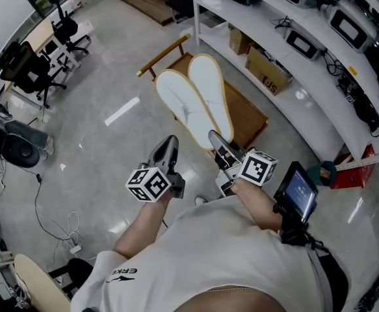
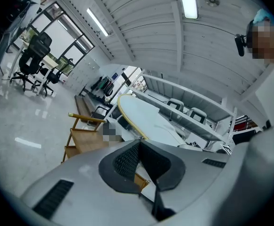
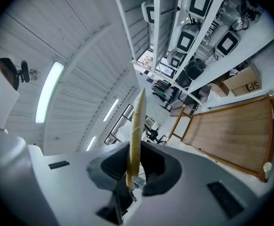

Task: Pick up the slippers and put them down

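Two white slippers with tan rims are held up side by side, soles facing me, above a low wooden rack (image 1: 248, 116) on the floor. My left gripper (image 1: 171, 142) is shut on the heel edge of the left slipper (image 1: 179, 106). My right gripper (image 1: 214, 137) is shut on the heel of the right slipper (image 1: 210, 90). In the left gripper view the slipper (image 2: 148, 117) stretches away from the closed jaws of the left gripper (image 2: 140, 142). In the right gripper view the slipper (image 3: 137, 121) stands edge-on, pinched by the right gripper (image 3: 133, 169).
White shelves (image 1: 300, 90) with devices and cardboard boxes (image 1: 267, 70) run along the right. Office chairs (image 1: 26, 70) stand at the far left on the grey floor. A red object (image 1: 358, 168) lies near the shelf's foot. The wooden rack (image 3: 235, 135) lies below the right gripper.
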